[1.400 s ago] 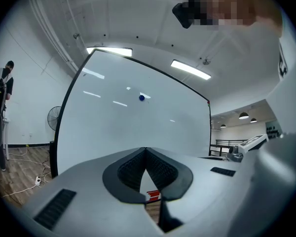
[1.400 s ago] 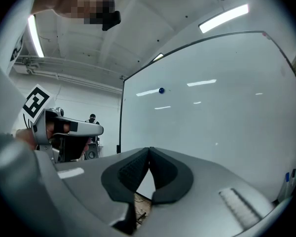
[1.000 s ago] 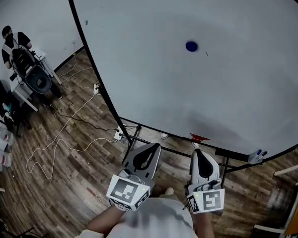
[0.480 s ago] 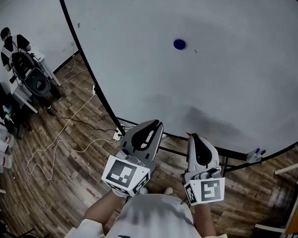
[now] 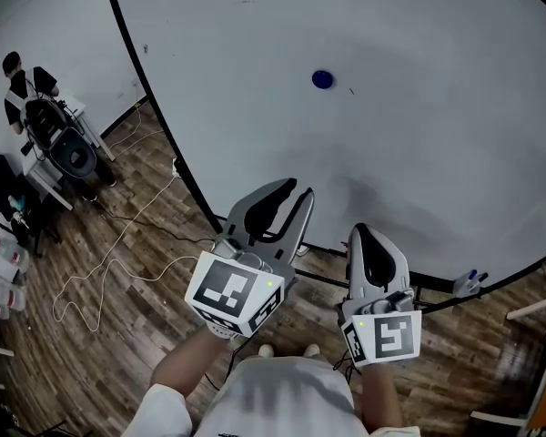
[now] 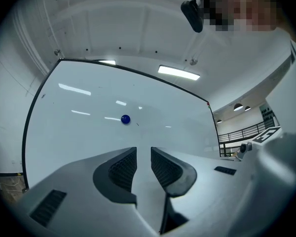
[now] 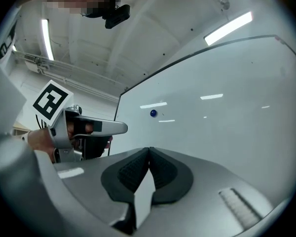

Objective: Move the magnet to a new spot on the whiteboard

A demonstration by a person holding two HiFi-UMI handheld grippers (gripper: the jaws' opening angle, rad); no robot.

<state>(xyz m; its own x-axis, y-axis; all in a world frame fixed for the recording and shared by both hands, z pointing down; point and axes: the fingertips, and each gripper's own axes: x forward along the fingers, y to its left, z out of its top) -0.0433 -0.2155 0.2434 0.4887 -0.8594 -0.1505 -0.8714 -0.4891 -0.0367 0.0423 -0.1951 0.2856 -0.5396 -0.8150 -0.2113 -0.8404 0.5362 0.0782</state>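
A small round blue magnet point(image 5: 322, 79) sticks to the large whiteboard point(image 5: 419, 135); it also shows as a dot in the left gripper view, magnet point(image 6: 125, 119), and in the right gripper view, magnet point(image 7: 153, 113). My left gripper point(image 5: 291, 194) is raised toward the board, well short of the magnet, its jaws opening with nothing between them. My right gripper point(image 5: 368, 235) hangs lower at the board's bottom edge, jaws shut and empty. In the left gripper view the pads point(image 6: 125, 166) stand a narrow gap apart.
A person point(image 5: 23, 85) sits at a desk by the wall at far left. A white cable point(image 5: 109, 262) snakes over the wooden floor. The board's black stand bars point(image 5: 328, 280) and marker tray with markers point(image 5: 470, 283) run below the board.
My left gripper has risen toward the board and its jaws have parted from shut. The right gripper has shifted only slightly. The magnet has stayed in place on the board.
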